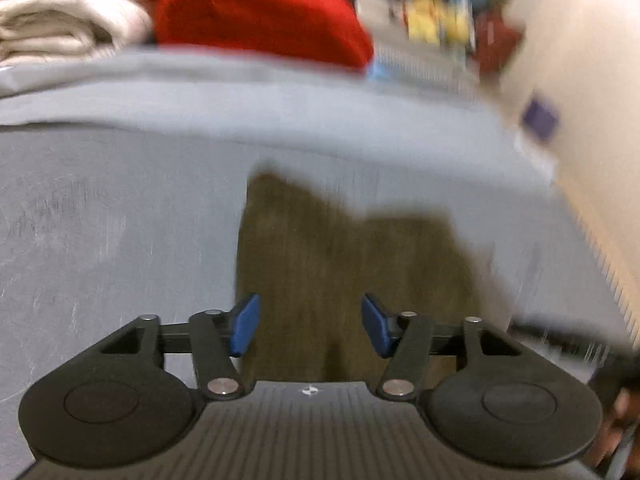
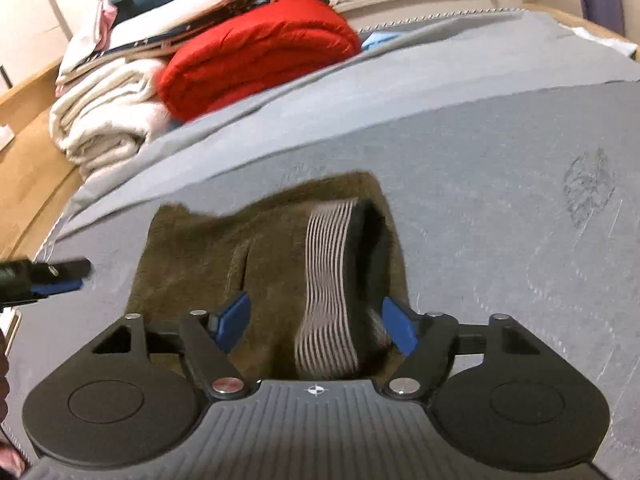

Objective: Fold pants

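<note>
Grey bedding [image 2: 500, 168] carries brown pants [image 2: 208, 252] — both claws, left [image 1: 310, 330] and right [image 2: 316, 326], seemingly gape empty above.

Both views: warm, dimmish indoor light, no hard shadows, no glare. Left wrist view is heavily motion-blurred: the brown pants [image 1: 344, 264] at centre are smeared w/ vertical streaks, the red bundle [image 1: 260, 12] at top and clutter at upper right are soft; only the gripper body at bottom is crisp. Right wrist view is sharper at centre, slight blur on the striped waistband [image 2: 328, 280]. Strong fisheye bending at edges; bed [image 2: 500, 152] edge curves.
</note>
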Tool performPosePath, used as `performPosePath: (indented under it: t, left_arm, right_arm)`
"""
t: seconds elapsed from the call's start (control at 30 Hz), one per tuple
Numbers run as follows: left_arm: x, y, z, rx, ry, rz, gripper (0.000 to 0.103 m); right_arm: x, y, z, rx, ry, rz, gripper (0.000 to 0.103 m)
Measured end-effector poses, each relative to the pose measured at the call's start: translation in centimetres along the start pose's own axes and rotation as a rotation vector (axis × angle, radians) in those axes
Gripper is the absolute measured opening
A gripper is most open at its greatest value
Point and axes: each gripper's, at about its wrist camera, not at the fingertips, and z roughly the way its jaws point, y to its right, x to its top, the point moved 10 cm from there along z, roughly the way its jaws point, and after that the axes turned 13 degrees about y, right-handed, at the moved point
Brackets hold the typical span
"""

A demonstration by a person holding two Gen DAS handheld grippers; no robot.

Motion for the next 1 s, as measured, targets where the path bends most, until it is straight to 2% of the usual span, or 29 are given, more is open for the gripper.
performPosePath:
  t: [0.03,0.07,0.1,0.13,0.23,0.33,0.43,0.5,0.63,0.73,0.8,0.87,0.93,1.0]
  left_arm:
    - [-2.4,-0.2,0.7,0.014,-0.099,0.038,0.053]
    - [-4.6,-0.5,1.3,0.024,-0.18,0.068,0.055]
    - [-5.7,-0.6,1.6,0.027,-0.193,0.086,0.057]
    - [-5.5,-0.5,1.3,0.04,-0.172,0.093,0.059]
    - [-3.8,-0.1,-0.8,0.078,-0.103,0.124,0.062]
    - [-1.7,0.8,-5.3,0.102,0.029,0.171,0.082]
    - [0.9,2.7,-9.9,0.096,0.155,0.178,0.084]
    - [1.6,4.3,-13.2,0.101,0.231,0.193,0.086]
    - [0.1,7.9,-19.6,0.104,0.341,0.247,0.088]
    - [-2.5,10.0,-22.3,0.107,0.352,0.203,0.09]
    - [-4.9,10.6,-22.2,0.09,0.337,0.124,0.102]
    - [-7.7,11.1,-21.9,0.084,0.301,0.096,0.103]
    - [-9.9,11.3,-20.7,0.142,0.237,0.157,0.103]
    - [-10.1,11.2,-19.8,0.205,0.24,0.241,0.103]
  right_arm:
    - [-0.8,0.5,0.5,-0.028,-0.027,-0.024,0.076]
    - [-1.8,1.2,1.2,-0.074,-0.082,-0.047,0.077]
    - [-2.6,1.6,2.2,-0.115,-0.137,-0.078,0.081]
    - [-3.4,2.1,2.6,-0.132,-0.171,-0.082,0.082]
    - [-2.7,2.3,1.6,-0.148,-0.155,-0.009,0.081]
    - [-0.2,1.0,-1.8,-0.153,-0.055,-0.098,0.078]
    - [1.4,-1.1,-5.8,-0.114,0.03,-0.189,0.08]
    - [2.2,-2.8,-8.4,-0.08,0.082,-0.24,0.084]
    - [2.0,-5.8,-14.2,-0.025,0.21,-0.307,0.093]
    - [0.3,-5.8,-17.7,-0.032,0.255,-0.272,0.093]
    - [-0.9,-6.6,-19.2,-0.001,0.256,-0.245,0.093]
    - [-1.7,-7.6,-19.8,0.002,0.269,-0.274,0.094]
    - [-2.4,-8.3,-19.3,-0.021,0.263,-0.35,0.094]
    - [-2.8,-8.7,-18.8,-0.043,0.26,-0.391,0.094]
